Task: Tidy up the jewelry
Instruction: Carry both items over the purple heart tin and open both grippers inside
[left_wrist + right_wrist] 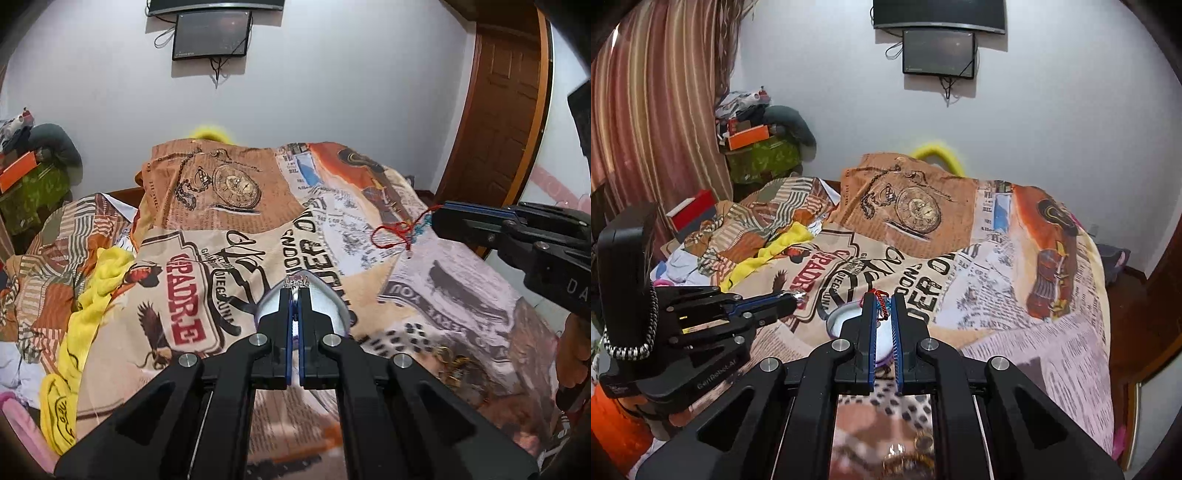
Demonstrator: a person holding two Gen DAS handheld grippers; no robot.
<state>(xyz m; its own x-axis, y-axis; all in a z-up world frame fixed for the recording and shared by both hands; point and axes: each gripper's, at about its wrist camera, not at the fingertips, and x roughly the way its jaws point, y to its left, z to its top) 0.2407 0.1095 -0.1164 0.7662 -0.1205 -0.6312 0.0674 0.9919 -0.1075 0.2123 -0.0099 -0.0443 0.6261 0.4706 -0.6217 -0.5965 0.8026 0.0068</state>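
Observation:
My left gripper (294,291) is shut on a small silver sparkly jewelry piece (295,283) and holds it over a white dish with a grey rim (325,306) on the bed. It also shows in the right wrist view (798,295). My right gripper (883,301) is shut on a red and blue thread bracelet (882,306), above the same dish (846,317). In the left wrist view the right gripper (437,218) sits at the right with the red thread loop (391,236) hanging from its tip. A heap of gold jewelry (908,454) lies on the bedsheet close below.
The bed is covered by a printed newspaper-pattern sheet (229,206). Yellow cloth (85,295) and crumpled clothes lie at the left. A wooden door (506,92) stands at the right, a striped curtain (657,110) at the left, and a wall screen (938,51) ahead.

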